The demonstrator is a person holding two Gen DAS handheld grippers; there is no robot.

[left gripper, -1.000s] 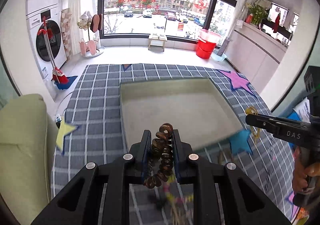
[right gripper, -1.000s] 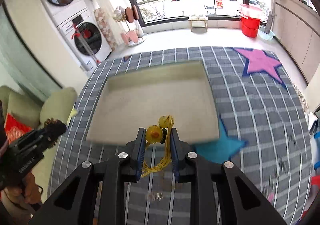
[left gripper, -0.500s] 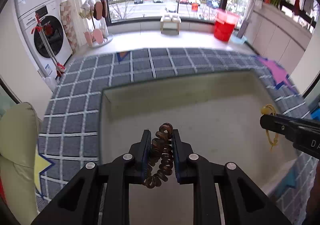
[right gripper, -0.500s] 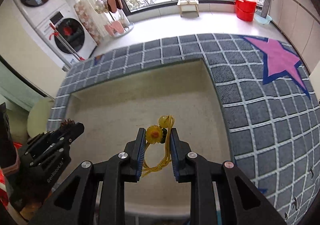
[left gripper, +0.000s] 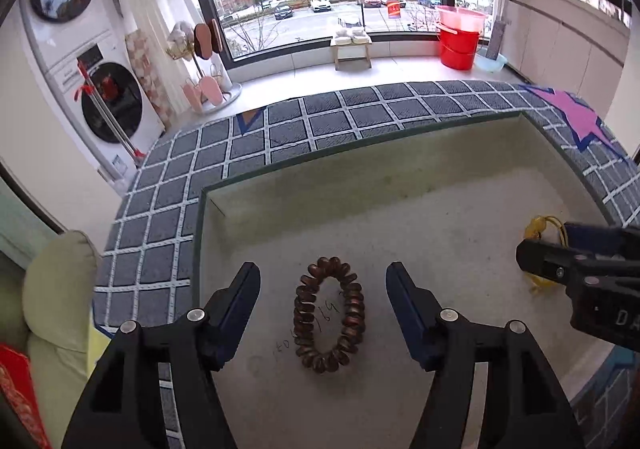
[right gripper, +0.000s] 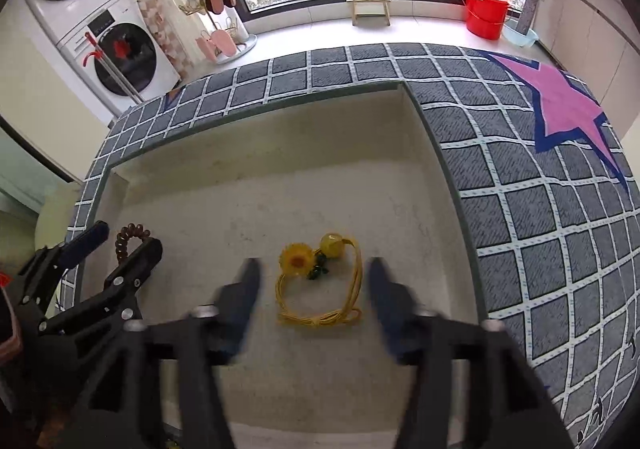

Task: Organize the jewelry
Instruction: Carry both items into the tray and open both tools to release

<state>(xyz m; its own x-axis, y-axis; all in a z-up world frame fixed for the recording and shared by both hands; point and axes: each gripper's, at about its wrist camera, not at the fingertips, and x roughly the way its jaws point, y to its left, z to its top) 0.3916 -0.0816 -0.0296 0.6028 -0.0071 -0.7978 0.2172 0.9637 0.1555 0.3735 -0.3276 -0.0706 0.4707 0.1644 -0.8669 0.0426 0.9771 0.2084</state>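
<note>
A brown beaded bracelet (left gripper: 329,314) lies flat on the floor of a shallow beige tray (left gripper: 400,185). My left gripper (left gripper: 323,281) is open and empty, its fingers either side of the bracelet. A yellow cord necklace with a sunflower charm and a yellow bead (right gripper: 320,281) lies in the same tray to the right. My right gripper (right gripper: 314,277) is open and empty, straddling the necklace. The right gripper also shows in the left wrist view (left gripper: 580,269), partly hiding the necklace (left gripper: 538,227). The left gripper (right gripper: 116,245) and bracelet (right gripper: 130,235) show in the right wrist view.
The tray sits on a grey checked cloth (left gripper: 168,193) with a pink star (right gripper: 560,105). A pale green cushion (left gripper: 56,289) lies at the left. Washing machines (left gripper: 100,97), a slipper rack (left gripper: 204,81), a stool (left gripper: 352,45) and a red bucket (left gripper: 458,41) stand beyond.
Both grippers have opened and let go: the bracelet and the necklace now lie on the tray floor. Both grippers came lower over the tray.
</note>
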